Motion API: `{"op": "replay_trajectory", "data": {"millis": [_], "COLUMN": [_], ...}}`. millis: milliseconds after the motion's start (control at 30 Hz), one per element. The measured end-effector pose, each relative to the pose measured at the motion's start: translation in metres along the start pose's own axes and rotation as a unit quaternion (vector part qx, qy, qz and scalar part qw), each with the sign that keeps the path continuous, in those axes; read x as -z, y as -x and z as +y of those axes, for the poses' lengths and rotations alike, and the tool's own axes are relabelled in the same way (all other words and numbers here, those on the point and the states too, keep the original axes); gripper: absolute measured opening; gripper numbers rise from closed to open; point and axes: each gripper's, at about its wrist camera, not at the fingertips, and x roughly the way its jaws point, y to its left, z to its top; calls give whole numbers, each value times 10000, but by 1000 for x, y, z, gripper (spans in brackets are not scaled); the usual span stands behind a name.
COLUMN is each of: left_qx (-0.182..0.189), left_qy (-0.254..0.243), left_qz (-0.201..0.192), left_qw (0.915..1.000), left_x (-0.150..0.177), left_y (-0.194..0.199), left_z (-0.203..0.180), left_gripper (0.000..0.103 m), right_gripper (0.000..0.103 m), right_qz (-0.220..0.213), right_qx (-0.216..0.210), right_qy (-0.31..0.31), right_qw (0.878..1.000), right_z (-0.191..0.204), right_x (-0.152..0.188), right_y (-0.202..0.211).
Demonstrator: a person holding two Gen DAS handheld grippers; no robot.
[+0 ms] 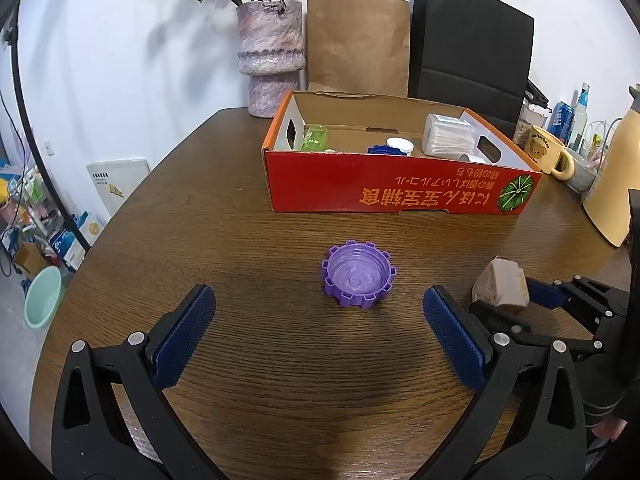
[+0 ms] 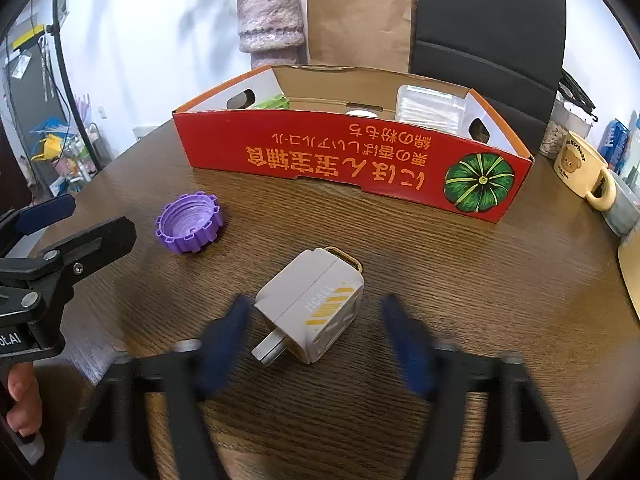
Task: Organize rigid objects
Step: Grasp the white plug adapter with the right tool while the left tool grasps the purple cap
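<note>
1. Two grippers are over the wooden table [image 1: 248, 240], each with blue pads
2. The left gripper [image 1: 320, 336] has its fingers [image 1: 182, 338] spread wide – nothing is between them and they touch nothing; the purple ridged cap [image 1: 357, 274] lies open side up on the table just ahead of the fingertips
3. The right gripper [image 2: 314, 350] has its fingers [image 2: 222, 350] blurred on either side of the grey charger plug [image 2: 316, 306], which lies flat on the table with its metal prongs pointing toward the camera – a gap shows at each pad, so they are apart and not pressing on it
4. In the left wrist view, the charger sits between the right gripper's blue pads, right of the cap
5. The red cardboard box [image 2: 352, 160] stands farther back on the table, already holding a white container [image 1: 448, 136], a green item [image 1: 315, 138] and some lids
6. A vase [image 1: 270, 56] and paper bags [image 1: 358, 44] stand behind the box, with a bear mug [image 2: 582, 168] to the right
</note>
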Motion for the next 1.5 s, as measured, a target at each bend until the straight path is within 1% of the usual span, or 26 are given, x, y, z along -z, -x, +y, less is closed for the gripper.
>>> {"op": "replay_trajectory", "data": {"millis": [33,67,100,467,633,767,1000,1167,1300,1367,1400,1433,1467,1500], "left_qx": [0,-2,-9,-115,-149,-152,-214,-113,-90,-68,-58,-50,-43,-14], "left_qy": [1,2,2,46,32,-45,-128,-71,-76,-57,-44,-30,-29,-32], "left_qz": [9,14,20,202,275,358,471,524,608,634,629,619,619,639], "left_qw": [10000,10000,10000,9997,9995,9992,9986,9985,9981,9979,9980,9981,9981,9980], "left_x": [0,0,0,-1,-2,-3,-7,-12,-13,-14,-14,-14,-14,-14], "left_y": [-1,-2,-2,-17,-25,-33,-47,-55,-62,-64,-64,-63,-63,-64], "left_z": [0,0,0,0,-3,-8,-20,-25,-30,-30,-29,-29,-30,-30], "left_gripper": [103,103,103,103,103,103,103,101,86,83,77,69,65,53], "right_gripper": [51,45,44,43,43,43,43,43,43,43,43,43,43,43], "right_qz": [-9,-31,-66,-328,-570,-727,-820,-842,-889,-907,-910,-914,-918,-925], "right_qx": [-6,-20,-5,45,254,319,392,434,478,492,497,500,505,509], "right_qy": [-26,-51,-74,-62,26,41,-20,-116,-133,-131,-130,-131,-135,-139], "right_qw": [10000,10000,10000,9994,9980,9968,9959,9954,9948,9946,9945,9945,9944,9943], "right_z": [-1,-2,-3,-9,-11,-16,-25,-33,-35,-34,-34,-34,-34,-35], "right_x": [0,0,0,-5,-8,-11,-14,-17,-17,-17,-17,-17,-17,-17], "right_y": [0,1,2,9,16,21,23,22,25,26,26,26,26,26]}}
